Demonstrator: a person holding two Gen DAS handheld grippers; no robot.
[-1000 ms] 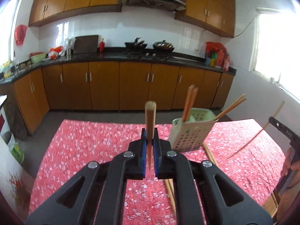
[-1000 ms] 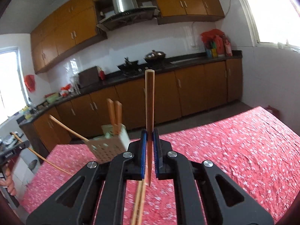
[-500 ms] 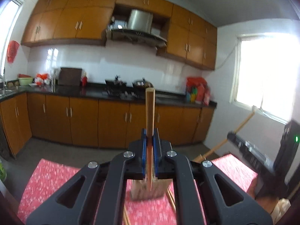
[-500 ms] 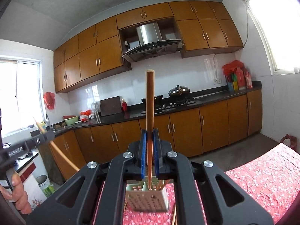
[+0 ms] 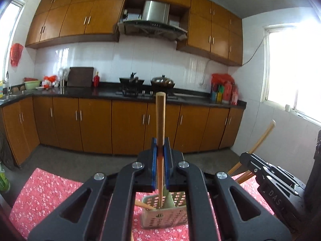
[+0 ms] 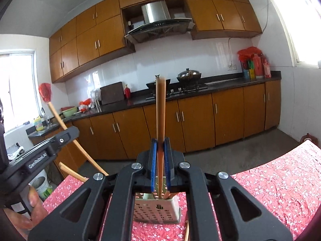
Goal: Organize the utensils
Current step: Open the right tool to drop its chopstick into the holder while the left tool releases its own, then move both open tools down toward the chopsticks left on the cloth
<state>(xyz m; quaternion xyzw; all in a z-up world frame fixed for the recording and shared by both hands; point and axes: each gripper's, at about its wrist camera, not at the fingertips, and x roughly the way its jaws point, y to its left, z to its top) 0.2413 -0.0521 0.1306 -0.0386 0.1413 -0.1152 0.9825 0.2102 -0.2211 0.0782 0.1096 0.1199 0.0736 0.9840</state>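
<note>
My left gripper [image 5: 159,156] is shut on a wooden chopstick [image 5: 160,120] held upright, its lower end inside the pale green perforated utensil holder [image 5: 164,219] on the red flowered tablecloth [image 5: 46,196]. My right gripper [image 6: 159,156] is shut on another upright wooden chopstick [image 6: 160,108], its lower end at the holder's [image 6: 158,210] opening. More chopsticks [image 5: 143,204] lean inside the holder. The right gripper shows at the right edge of the left wrist view [image 5: 268,172], the left gripper at the left of the right wrist view [image 6: 40,156].
A loose chopstick [image 6: 187,232] lies on the tablecloth [image 6: 276,180] by the holder. Kitchen cabinets [image 5: 128,126] and a dark counter with a stove [image 5: 132,90] stand behind the table. A hand [image 6: 24,217] holds the left gripper.
Both grippers have come in over the holder and tilted upright. The chopsticks' lower ends now reach into the holder, which sat farther off before.
</note>
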